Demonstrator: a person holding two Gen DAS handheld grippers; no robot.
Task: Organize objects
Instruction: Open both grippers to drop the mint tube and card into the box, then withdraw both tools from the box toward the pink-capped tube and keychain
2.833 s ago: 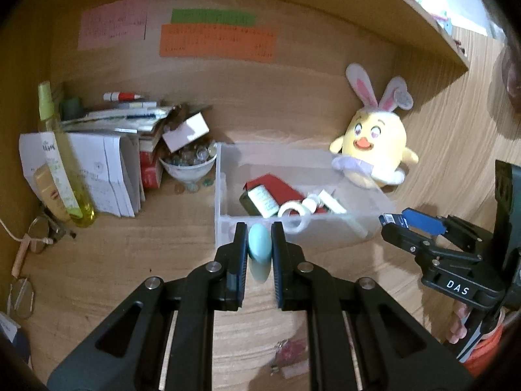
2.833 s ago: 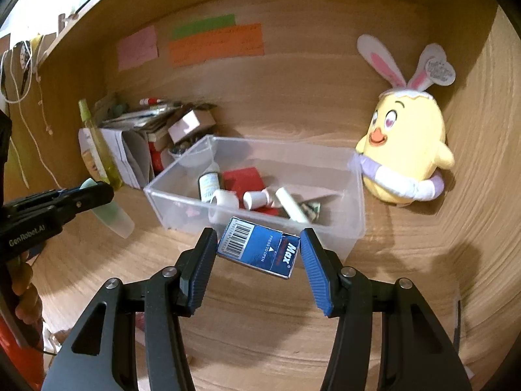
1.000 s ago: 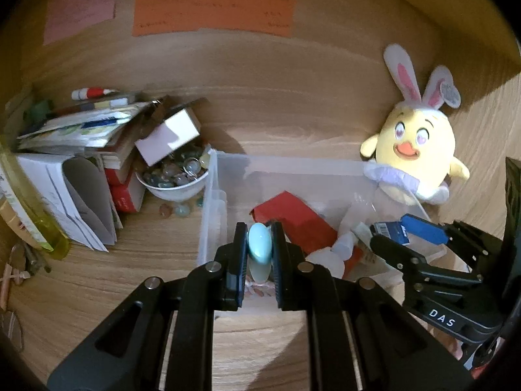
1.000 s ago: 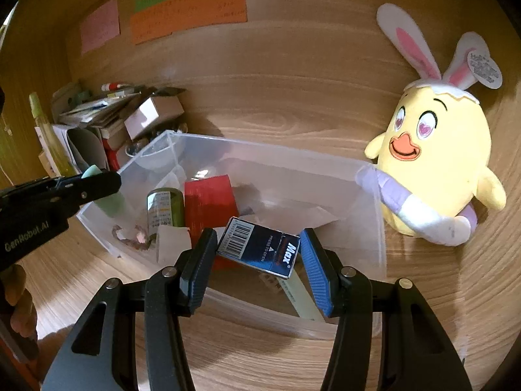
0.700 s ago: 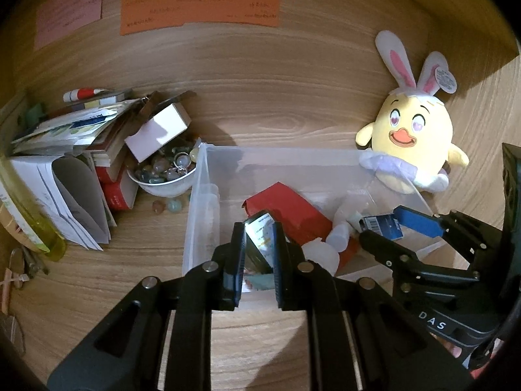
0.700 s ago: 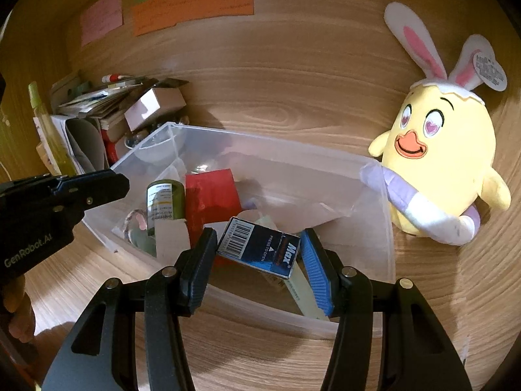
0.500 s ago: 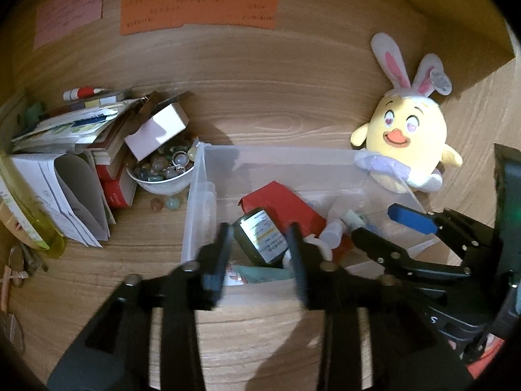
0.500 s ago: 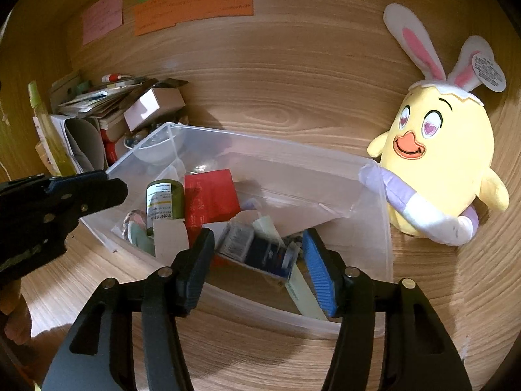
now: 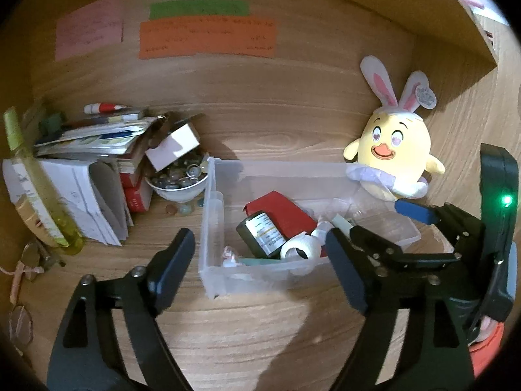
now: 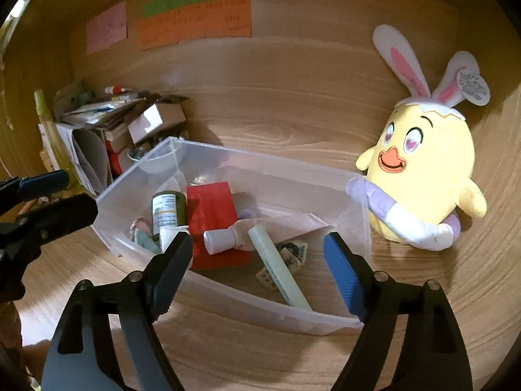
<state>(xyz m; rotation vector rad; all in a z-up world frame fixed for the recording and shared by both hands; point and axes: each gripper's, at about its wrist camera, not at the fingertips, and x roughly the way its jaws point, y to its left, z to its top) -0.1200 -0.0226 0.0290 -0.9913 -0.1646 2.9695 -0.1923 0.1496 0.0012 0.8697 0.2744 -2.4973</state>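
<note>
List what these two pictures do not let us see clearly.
- Writing on the orange note: both views, too small and blurred.
- Bottle label: too small to read.
- Bin contents near its front wall: left view, hazy plastic.
- Right gripper body: frame edge.

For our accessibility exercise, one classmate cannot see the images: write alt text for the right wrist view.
The right gripper, its fingers opening with nothing between them, hangs over a clear plastic bin holding a red packet, a green bottle and a pale tube. A yellow bunny-eared plush stands right of it.
</note>
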